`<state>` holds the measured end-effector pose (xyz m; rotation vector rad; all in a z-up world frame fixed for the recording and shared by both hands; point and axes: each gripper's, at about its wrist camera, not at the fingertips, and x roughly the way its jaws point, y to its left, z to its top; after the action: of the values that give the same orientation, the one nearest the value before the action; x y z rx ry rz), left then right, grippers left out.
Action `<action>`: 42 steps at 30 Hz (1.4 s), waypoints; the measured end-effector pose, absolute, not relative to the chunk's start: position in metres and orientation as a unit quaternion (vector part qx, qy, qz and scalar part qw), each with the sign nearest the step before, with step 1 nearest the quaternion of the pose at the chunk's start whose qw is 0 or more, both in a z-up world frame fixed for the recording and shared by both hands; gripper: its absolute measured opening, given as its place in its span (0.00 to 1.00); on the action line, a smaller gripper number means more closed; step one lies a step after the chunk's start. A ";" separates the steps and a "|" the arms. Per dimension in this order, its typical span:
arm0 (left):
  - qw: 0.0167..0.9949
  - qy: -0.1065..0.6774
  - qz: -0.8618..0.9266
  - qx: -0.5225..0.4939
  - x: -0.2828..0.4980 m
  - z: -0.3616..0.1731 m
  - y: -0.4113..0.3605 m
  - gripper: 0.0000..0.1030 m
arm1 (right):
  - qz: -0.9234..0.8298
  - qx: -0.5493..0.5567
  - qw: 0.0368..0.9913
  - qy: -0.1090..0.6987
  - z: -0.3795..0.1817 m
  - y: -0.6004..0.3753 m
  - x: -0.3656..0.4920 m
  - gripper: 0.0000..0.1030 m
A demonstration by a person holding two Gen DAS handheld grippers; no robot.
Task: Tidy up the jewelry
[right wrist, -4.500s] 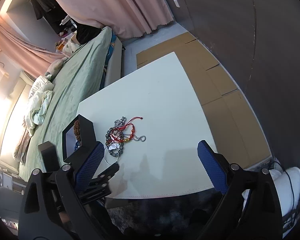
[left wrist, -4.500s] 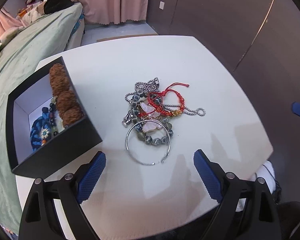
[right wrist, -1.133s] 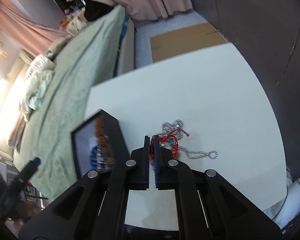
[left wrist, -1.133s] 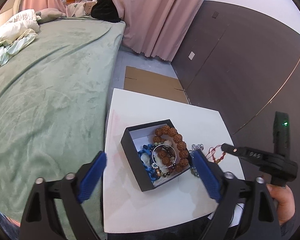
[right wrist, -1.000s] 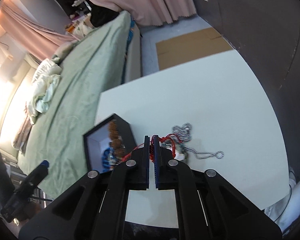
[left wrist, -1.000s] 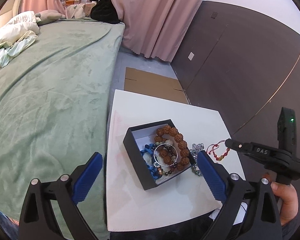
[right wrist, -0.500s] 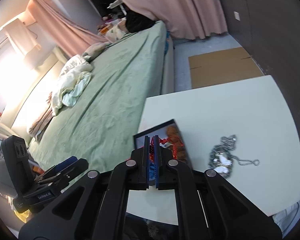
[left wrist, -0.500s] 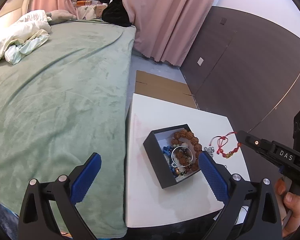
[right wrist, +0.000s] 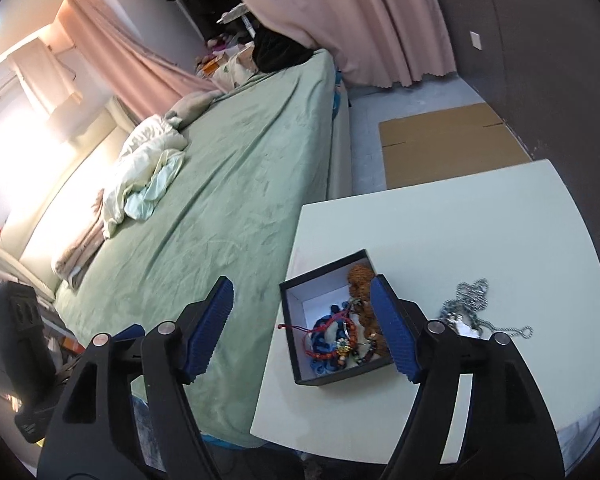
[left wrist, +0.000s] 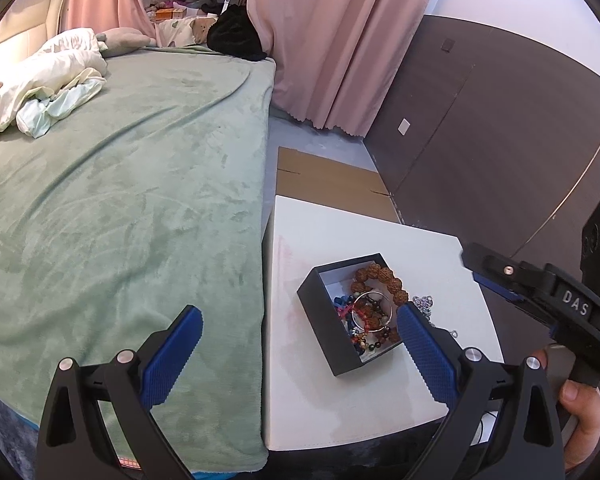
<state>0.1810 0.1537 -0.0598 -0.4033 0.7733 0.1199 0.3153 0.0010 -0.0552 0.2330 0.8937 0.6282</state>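
Both grippers — left (left wrist: 296, 344), right (right wrist: 304, 322) — hover with jaws spread. A red cord bracelet (right wrist: 328, 334) lies inside the black square box (right wrist: 342, 378) near the white worktop's (right wrist: 480, 232) bed-side edge — a silver chain (right wrist: 470, 306) lies beside it.

The left gripper (left wrist: 296, 350) has black plastic arms, each with two round silver screws near the lower edge of the frame, and fingers (left wrist: 172, 354) covered by blue ribbed pads. The right gripper (right wrist: 303, 330) has the same black arms, silver screws and blue ribbed pads. At the right edge of the left wrist view, its black body carries white letters "DAS", and a bare-skinned hand (left wrist: 584, 412) is at the lower right.
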 end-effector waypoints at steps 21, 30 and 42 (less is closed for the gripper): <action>0.905 0.387 -0.030 -0.177 0.214 -0.077 0.086 0.92 | 0.225 0.141 0.848 0.458 -0.068 -0.118 0.323 0.69; 0.896 0.407 -0.076 -0.161 0.233 -0.093 0.037 0.79 | 0.229 0.155 0.840 0.467 -0.076 -0.136 0.326 0.69; 0.880 0.429 -0.107 -0.174 0.257 -0.124 -0.015 0.66 | 0.221 0.182 0.831 0.477 -0.092 -0.175 0.337 0.69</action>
<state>0.2573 -0.0148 -0.1243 -0.3629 0.8945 -0.2234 0.3368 -0.1748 -0.0917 0.3850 1.0112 0.4677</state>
